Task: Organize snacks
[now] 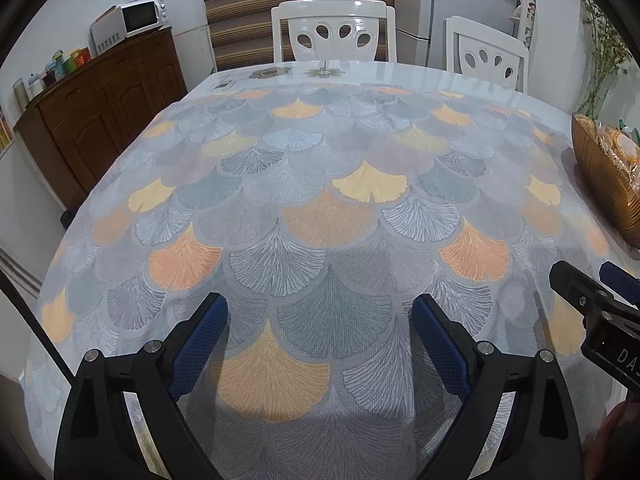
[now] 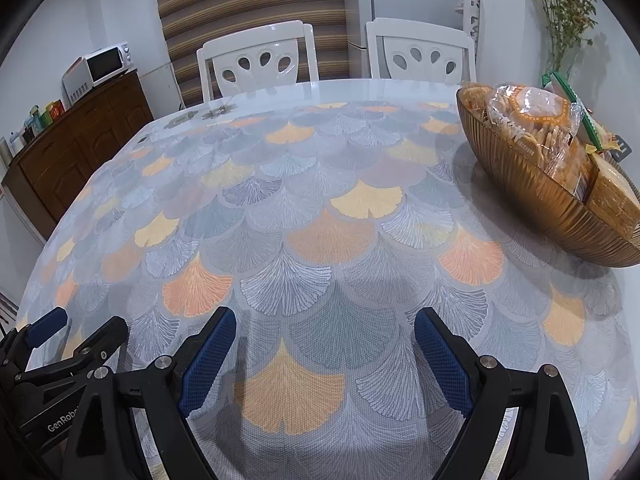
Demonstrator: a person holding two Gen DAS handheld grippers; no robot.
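Note:
A ribbed amber bowl (image 2: 560, 204) stands at the right side of the table and holds several snacks. A clear bag of round crackers (image 2: 532, 120) lies on top, with a green-edged packet (image 2: 576, 112) behind it. In the left wrist view only the bowl's edge (image 1: 600, 176) shows at the far right. My left gripper (image 1: 320, 320) hangs open over bare tablecloth, nothing between its blue pads. My right gripper (image 2: 325, 334) is open too, above the cloth, left of and nearer than the bowl. Each gripper shows at the other view's edge: the right gripper (image 1: 592, 284), the left gripper (image 2: 80, 332).
The table (image 1: 320, 160) wears a fan-patterned cloth in grey, orange and yellow. Two white chairs (image 2: 256, 64) stand at its far side. A brown sideboard (image 1: 104, 104) with a microwave (image 1: 140, 16) is to the left. Dried flowers (image 2: 564, 12) rise behind the bowl.

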